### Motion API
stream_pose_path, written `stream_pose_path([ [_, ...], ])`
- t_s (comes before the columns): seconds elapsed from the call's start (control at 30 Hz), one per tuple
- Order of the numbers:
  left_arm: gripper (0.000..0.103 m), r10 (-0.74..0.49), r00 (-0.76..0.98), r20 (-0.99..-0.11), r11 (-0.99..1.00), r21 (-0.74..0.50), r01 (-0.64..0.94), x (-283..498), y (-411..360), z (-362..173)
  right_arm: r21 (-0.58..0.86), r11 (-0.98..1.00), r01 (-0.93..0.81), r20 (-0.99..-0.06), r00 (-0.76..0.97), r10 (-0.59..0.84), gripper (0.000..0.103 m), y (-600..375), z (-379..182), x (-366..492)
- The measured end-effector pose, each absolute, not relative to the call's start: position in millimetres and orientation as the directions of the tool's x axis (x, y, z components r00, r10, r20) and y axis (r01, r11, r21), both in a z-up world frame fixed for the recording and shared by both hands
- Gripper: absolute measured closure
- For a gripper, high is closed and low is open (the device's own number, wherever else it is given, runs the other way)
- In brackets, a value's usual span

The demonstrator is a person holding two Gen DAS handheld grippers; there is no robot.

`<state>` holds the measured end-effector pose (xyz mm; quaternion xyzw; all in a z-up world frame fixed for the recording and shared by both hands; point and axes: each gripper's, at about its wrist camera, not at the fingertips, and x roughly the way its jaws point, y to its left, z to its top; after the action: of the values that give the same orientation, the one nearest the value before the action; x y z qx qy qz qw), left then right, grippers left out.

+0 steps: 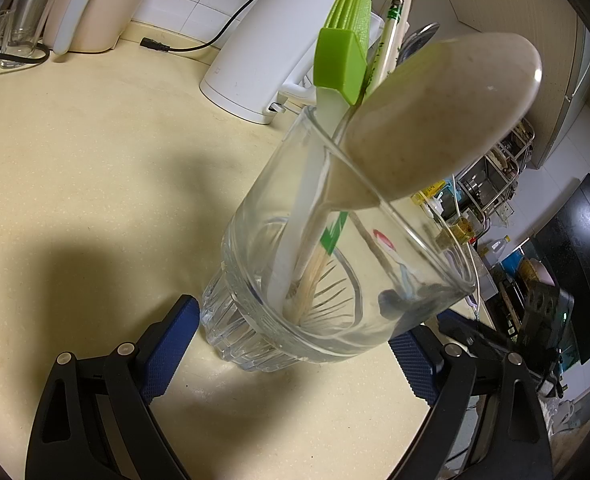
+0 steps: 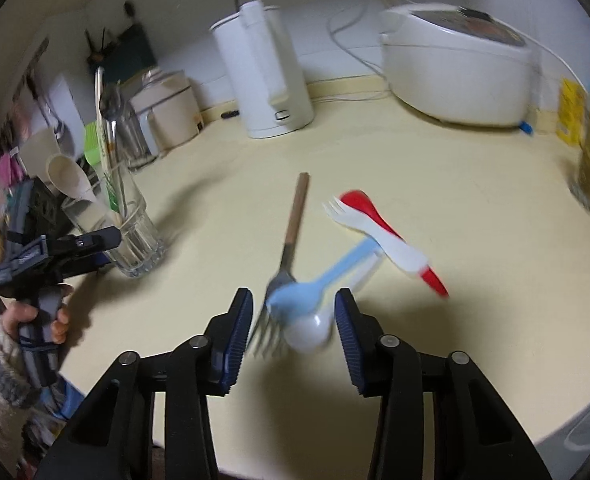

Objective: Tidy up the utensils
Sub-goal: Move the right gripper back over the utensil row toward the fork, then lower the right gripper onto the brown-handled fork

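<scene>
Blurry pile between the open right tongs (image 2: 293, 338): one fork (image 2: 285, 276), two spoons, while open left tongs (image 1: 295, 344) straddle the glass (image 1: 315, 280).

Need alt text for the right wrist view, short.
The open right gripper hovers low over a pile of loose utensils on a cream countertop: a metal fork, a blue spoon, a white spoon, a white spork and a red utensil. At left, the left gripper sits beside a glass already holding utensils.
</scene>
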<state>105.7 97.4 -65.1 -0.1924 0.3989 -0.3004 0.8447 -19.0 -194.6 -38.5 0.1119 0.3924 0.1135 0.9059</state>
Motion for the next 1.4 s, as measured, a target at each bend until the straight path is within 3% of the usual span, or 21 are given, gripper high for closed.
stream_pose_path([
  [0.13,0.009,-0.661,0.501,-0.558,0.745,-0.565,0.354,106,98,-65,0.228,0.965,-0.134,-0.725,0.637,0.259,0.076,-175,-38,13],
  [0.5,0.009,-0.661,0.501,-0.558,0.745,-0.565,0.354,106,97,-65,0.142,0.982,-0.122,-0.797,0.574,0.186,0.078,-155,-57,58],
  [0.63,0.009,-0.661,0.501,-0.558,0.745,-0.565,0.354,106,97,-65,0.133,0.981,-0.14,-0.806,0.561,0.189,0.086,-150,-60,62],
  [1.4,0.009,-0.661,0.501,-0.558,0.745,-0.565,0.354,106,98,-65,0.038,0.948,-0.316,-0.767,0.599,0.23,0.087,-86,-58,23],
])
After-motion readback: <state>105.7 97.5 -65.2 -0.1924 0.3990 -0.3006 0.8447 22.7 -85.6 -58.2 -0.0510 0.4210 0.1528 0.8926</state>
